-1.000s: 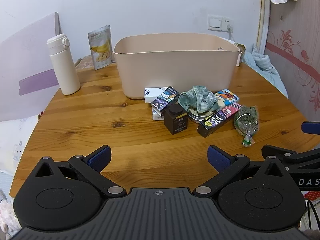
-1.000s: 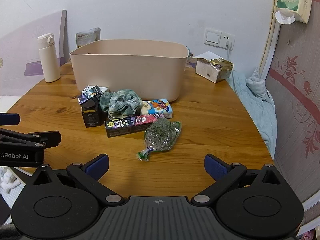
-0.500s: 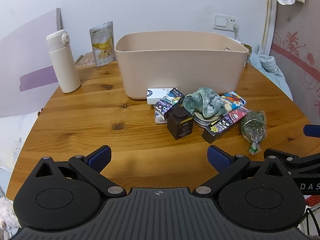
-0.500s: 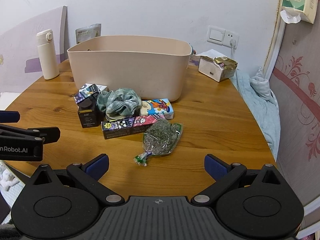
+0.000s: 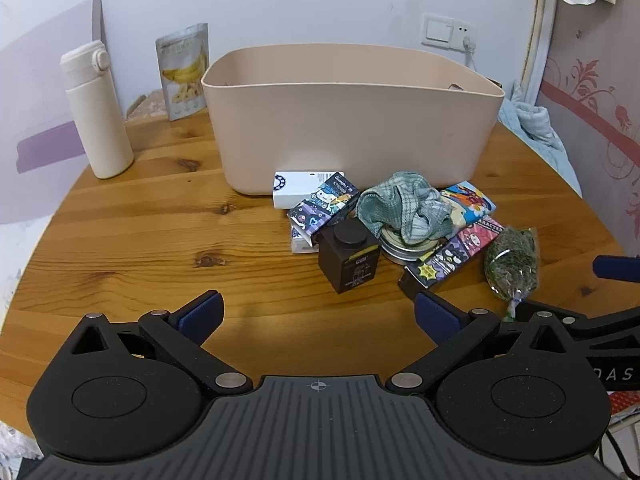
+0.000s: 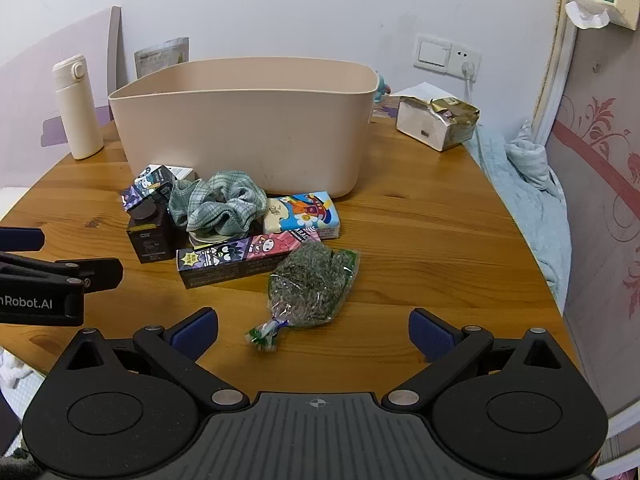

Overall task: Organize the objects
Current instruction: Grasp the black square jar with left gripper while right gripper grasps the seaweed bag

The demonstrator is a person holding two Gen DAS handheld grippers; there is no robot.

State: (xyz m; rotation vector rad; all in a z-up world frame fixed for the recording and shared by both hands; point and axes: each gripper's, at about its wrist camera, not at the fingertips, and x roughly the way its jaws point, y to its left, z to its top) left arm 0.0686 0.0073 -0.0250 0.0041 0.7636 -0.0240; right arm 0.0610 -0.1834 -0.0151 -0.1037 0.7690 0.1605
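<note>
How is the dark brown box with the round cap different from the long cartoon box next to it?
The dark brown box stands upright, squat and nearly cubic, with a round cap on top; the long cartoon box lies flat on its side, slim and stretched out. The brown one is plain and dark with small print; the long one is covered in bright cartoon characters. Both rest on the wooden table in front of the beige bin.

My left wrist cam sits low over the table's (image 5: 120, 240) near edge, facing the back wall. My right cam looks the same way from further right. Both share the beige bin (image 5: 352, 120) (image 6: 248, 128) and the clutter just in front.
</note>
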